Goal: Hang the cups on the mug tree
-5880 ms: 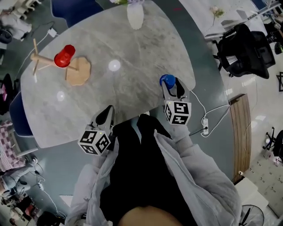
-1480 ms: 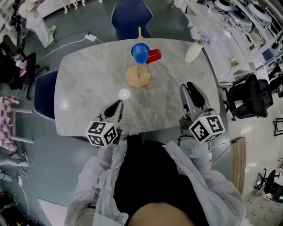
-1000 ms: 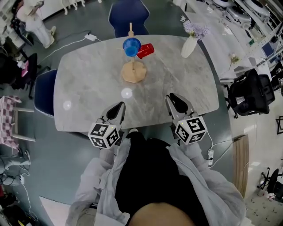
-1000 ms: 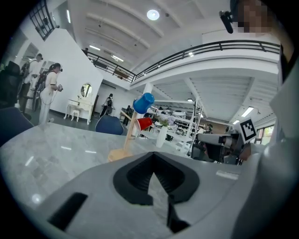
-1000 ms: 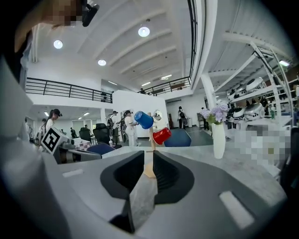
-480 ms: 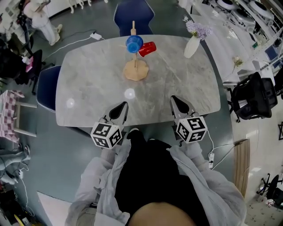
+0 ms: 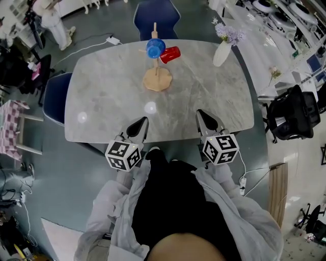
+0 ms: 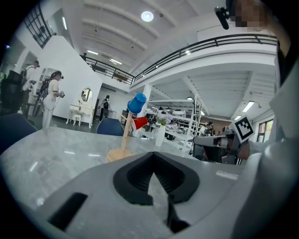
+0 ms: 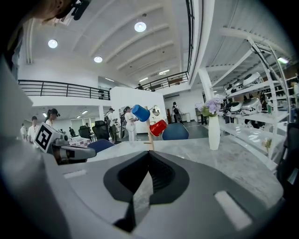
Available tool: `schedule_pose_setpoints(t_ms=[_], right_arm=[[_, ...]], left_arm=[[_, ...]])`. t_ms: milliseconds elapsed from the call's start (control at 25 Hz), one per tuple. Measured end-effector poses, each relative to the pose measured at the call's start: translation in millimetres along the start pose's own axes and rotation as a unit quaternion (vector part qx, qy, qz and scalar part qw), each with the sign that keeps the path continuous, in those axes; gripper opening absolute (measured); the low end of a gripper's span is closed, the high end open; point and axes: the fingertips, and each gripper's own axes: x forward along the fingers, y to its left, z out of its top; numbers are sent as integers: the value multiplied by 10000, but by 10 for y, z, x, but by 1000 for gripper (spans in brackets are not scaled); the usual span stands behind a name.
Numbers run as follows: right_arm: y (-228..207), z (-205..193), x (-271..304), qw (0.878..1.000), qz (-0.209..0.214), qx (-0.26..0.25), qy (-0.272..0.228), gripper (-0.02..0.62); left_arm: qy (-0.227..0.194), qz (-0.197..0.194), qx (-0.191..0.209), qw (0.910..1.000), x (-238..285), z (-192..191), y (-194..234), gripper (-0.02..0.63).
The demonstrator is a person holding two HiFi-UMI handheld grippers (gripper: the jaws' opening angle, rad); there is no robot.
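The wooden mug tree stands at the far middle of the marble table. A blue cup and a red cup hang on its pegs. Both grippers hover over the table's near edge, well short of the tree. My left gripper is shut and holds nothing, and so is my right gripper. The left gripper view shows its closed jaws, with the blue cup and red cup far ahead. From the right gripper, both cups appear on the tree.
A white vase with flowers stands at the table's far right. Blue chairs sit at the far side and the left end. A black office chair is off to the right. People stand in the background.
The blue cup, once in my right gripper, now hangs on the tree. Over the last second my right gripper's jaws came together and both grippers stayed near the front edge.
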Motion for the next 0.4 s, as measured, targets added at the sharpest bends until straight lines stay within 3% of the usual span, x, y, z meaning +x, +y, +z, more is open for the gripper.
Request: schedule_pose_setpoints(t_ms=[400], right_arm=[[4, -3, -56, 10000, 46, 23, -15, 12]], left_arm=[[-18, 88, -23, 10000, -43, -18, -57, -3]])
